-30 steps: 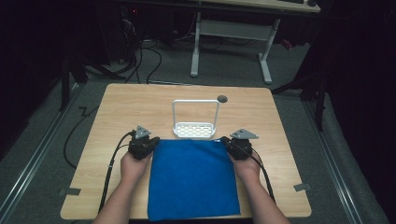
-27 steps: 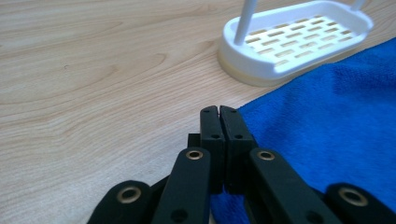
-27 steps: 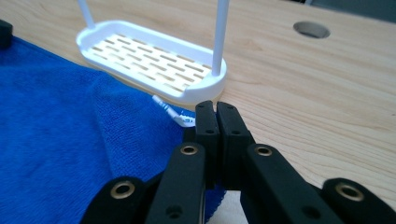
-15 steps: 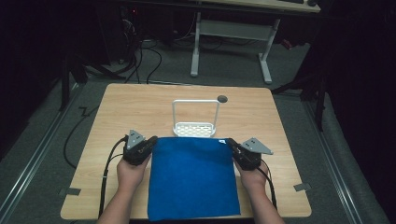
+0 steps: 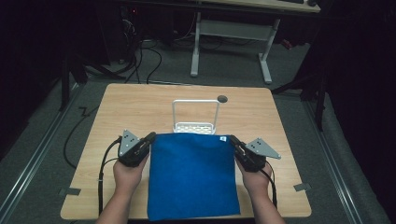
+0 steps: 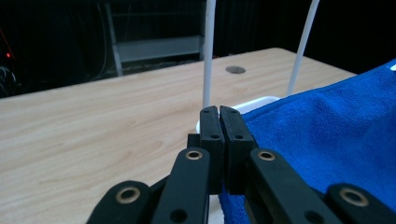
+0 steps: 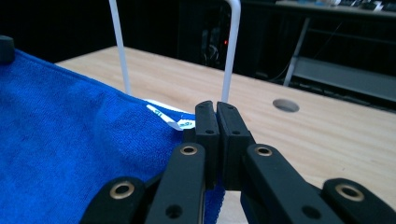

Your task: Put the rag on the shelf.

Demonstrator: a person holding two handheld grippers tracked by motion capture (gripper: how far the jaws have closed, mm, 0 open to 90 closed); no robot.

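A big blue fluffy towel [image 5: 191, 175] lies flat on the light wooden worktop [image 5: 140, 107], close to the person's edge. Its long way runs from the person toward the white wire rack [image 5: 195, 116]. The far edge of the towel touches the foot of that rack and seems to cover a bit of its white base.

The left claw [image 5: 150, 137] sits at the towel's far left corner, left of the rack. In the left gripper view its jaws are pressed together, and blue cloth [image 6: 327, 135] sits right beside and under them. It looks like they pinch the corner, but the pinch itself is hidden.

The right claw [image 5: 232, 140] sits at the far right corner, right of the rack. Its jaws are pressed together too, next to the small white tag [image 7: 170, 119] sewn on the towel. Blue cloth shows just under them, so they likely pinch that corner.

Each claw is at its own corner, so neither is nearer.

My guess is the far edge gets lifted and folded back toward the person. The rack stands just beyond the corners, so the claws should come up and away from it. The small round hole [image 5: 222, 98] behind the rack is well out of the way.
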